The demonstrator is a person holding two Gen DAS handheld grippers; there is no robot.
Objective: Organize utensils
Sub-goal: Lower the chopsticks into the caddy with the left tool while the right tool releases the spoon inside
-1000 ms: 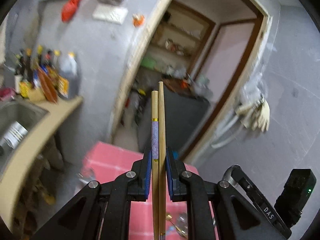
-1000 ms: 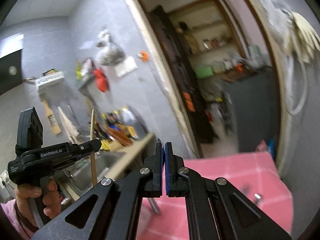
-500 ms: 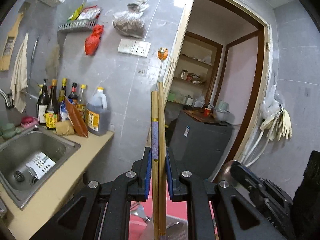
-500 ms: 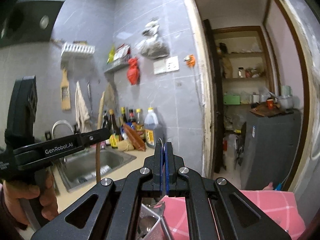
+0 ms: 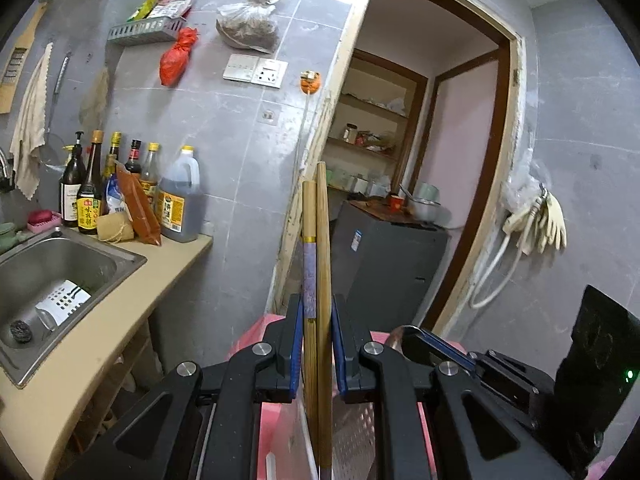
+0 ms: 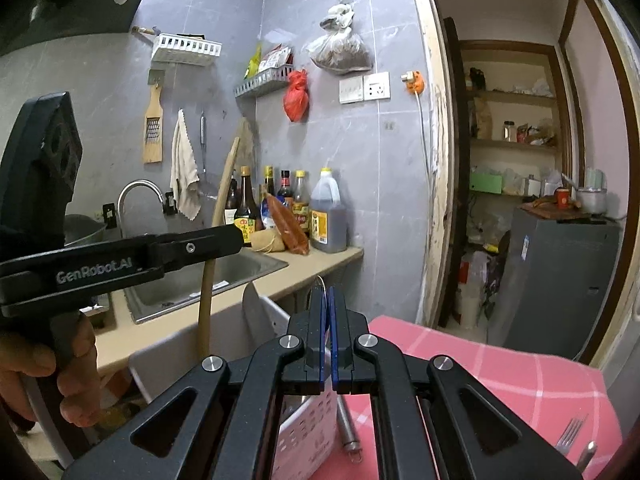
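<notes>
My left gripper (image 5: 316, 312) is shut on a pair of wooden chopsticks (image 5: 316, 248) and holds them upright; they also show in the right wrist view (image 6: 208, 280), hanging below the left gripper (image 6: 224, 240). My right gripper (image 6: 329, 300) is shut on a thin metal utensil whose rounded rim (image 6: 319, 282) sticks up between the pads; what it is I cannot tell. A white perforated utensil holder (image 6: 308, 428) stands under both grippers on a pink checked tablecloth (image 6: 500, 376). A fork (image 6: 570, 432) and a metal handle (image 6: 348, 428) lie on the cloth.
A steel sink (image 5: 52, 276) sits in a beige counter (image 5: 120, 340) at left, with sauce bottles (image 5: 132, 192) behind it. A grey cabinet (image 5: 392, 264) stands in the open doorway ahead. Rubber gloves (image 5: 540, 224) hang on the right wall.
Both grippers have tilted up and levelled, so the wall, sink and doorway now sit upright. The white holder has come into view under them. The chopsticks stay held in my left gripper.
</notes>
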